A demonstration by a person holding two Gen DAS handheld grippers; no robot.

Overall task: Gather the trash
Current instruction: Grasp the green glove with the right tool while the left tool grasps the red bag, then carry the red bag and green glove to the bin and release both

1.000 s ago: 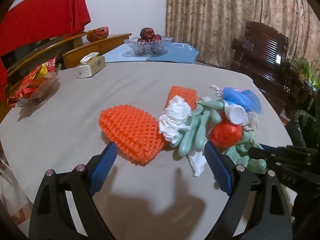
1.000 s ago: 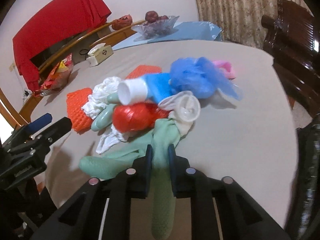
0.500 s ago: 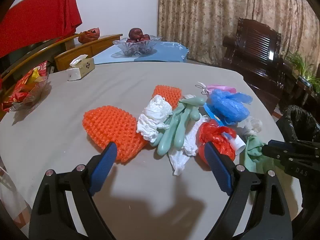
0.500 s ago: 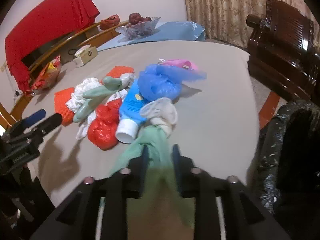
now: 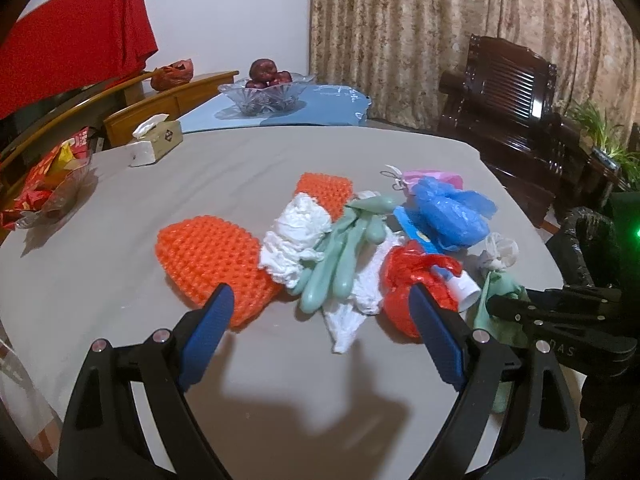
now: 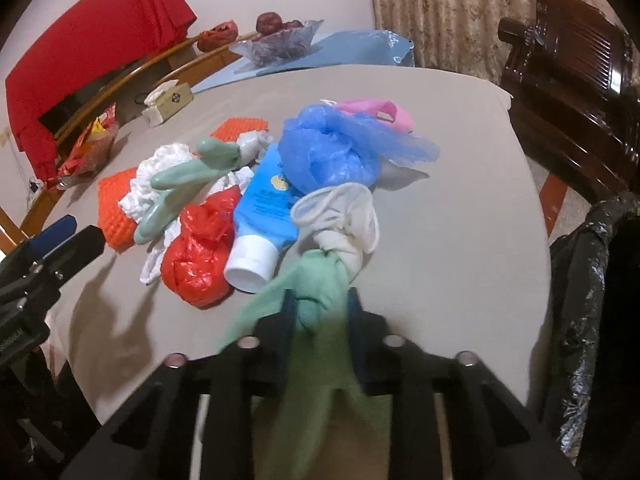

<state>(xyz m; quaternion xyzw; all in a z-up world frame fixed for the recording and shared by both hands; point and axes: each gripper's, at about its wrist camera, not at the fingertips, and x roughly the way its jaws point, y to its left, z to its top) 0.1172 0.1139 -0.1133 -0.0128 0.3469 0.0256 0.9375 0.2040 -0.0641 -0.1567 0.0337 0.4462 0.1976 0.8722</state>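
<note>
Already the right gripper [image 6: 320, 308] has the green glove [image 6: 316, 300] between its jaws, which are closing on it; the glove's long axis trails toward 12 o'clock to a knotted white glove [image 6: 344, 220]. Bin [image 6: 592, 280] sits at 3 o'clock, nearest this hand. Left gripper [image 5: 320, 332] hangs released, pile [image 5: 340, 248] at its 12.

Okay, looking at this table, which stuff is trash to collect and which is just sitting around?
Trash job: green glove in the closing right gripper, red bag, blue bag, blue tube, black-lined bin.

Just lying about: tissue box, fruit bowl, snack tray.
</note>
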